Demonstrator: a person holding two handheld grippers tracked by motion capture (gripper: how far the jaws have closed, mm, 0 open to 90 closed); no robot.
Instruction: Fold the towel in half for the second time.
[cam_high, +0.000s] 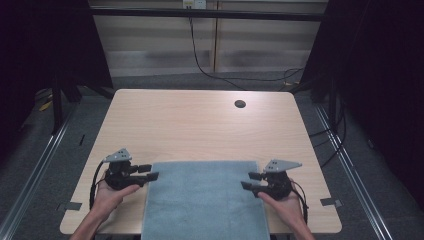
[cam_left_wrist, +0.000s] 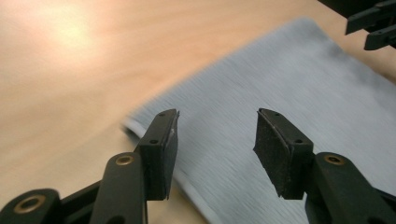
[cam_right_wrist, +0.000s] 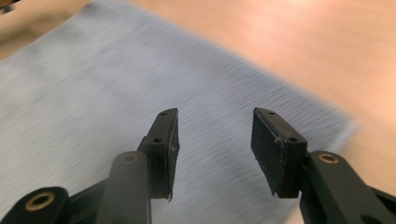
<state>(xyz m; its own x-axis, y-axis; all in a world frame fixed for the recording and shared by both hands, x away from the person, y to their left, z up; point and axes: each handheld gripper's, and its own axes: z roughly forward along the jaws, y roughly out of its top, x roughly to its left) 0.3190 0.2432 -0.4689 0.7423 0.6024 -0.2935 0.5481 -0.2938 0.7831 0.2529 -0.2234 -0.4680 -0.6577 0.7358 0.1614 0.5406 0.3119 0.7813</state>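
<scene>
A grey-blue towel (cam_high: 205, 199) lies flat on the wooden table (cam_high: 200, 125), reaching to the near edge. My left gripper (cam_high: 148, 172) hovers at the towel's far left corner, jaws open and nothing between them. In the left gripper view the towel (cam_left_wrist: 289, 107) spreads below the open left gripper (cam_left_wrist: 215, 140), and the right gripper's jaws show at the top right. My right gripper (cam_high: 248, 180) hangs over the towel's far right corner, also open and empty. The right gripper view shows the towel (cam_right_wrist: 116, 102) under the open right gripper (cam_right_wrist: 214, 140).
A dark round cable hole (cam_high: 240, 104) sits in the table near its far right. Cables (cam_high: 200, 55) run down the wall and across the floor behind. Metal rails flank the table on both sides.
</scene>
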